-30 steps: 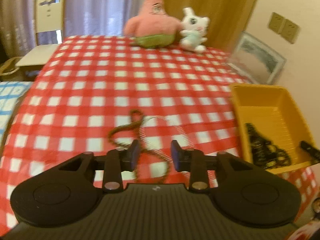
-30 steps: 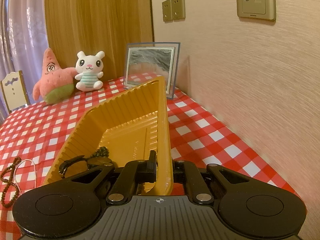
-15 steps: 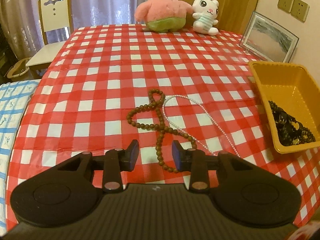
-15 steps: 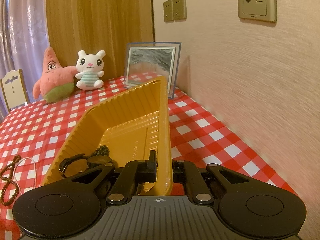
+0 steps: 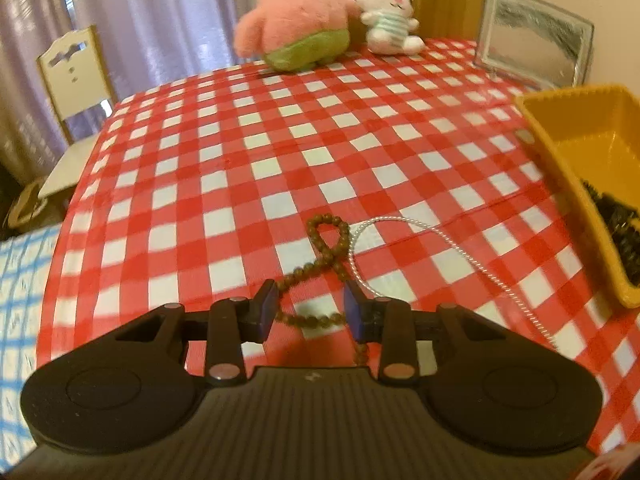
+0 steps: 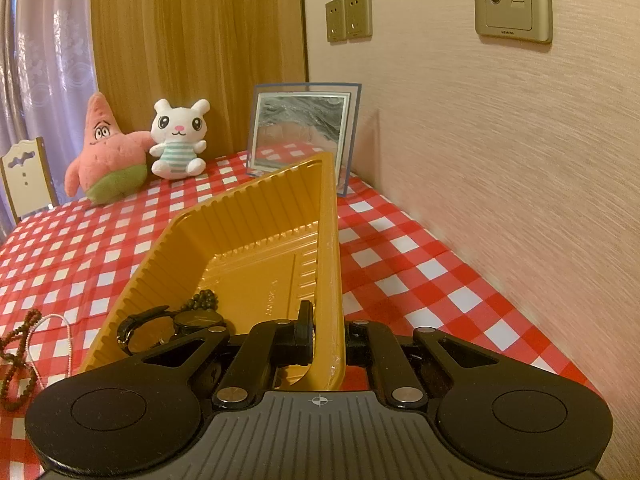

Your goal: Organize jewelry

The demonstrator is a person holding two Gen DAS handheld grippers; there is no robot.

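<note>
Hidden and cut off

The brown bead strand (image 5: 320, 264) runs under the left gripper (image 5: 310, 306); dark jewelry in the yellow tray (image 5: 560, 184), beyond the right finger, is cut off.

Red-and-white check on tablecloth (image 5: 248, 152). Yellow-orange on ribbed tray (image 6: 240, 240). Brown on bead string (image 5: 320, 256); silvery white on fine chain (image 5: 424, 240). Black on watch (image 6: 160, 324) and dark beads (image 6: 204, 300) inside tray. Pink with green bottom on star plush (image 6: 108, 160). White with teal stripes on rabbit plush (image 6: 180, 140). Grey swirl in blue-edged picture frame (image 6: 304, 128). Pale lilac on curtain (image 5: 160, 20). Black on both gripper bodies.
</note>
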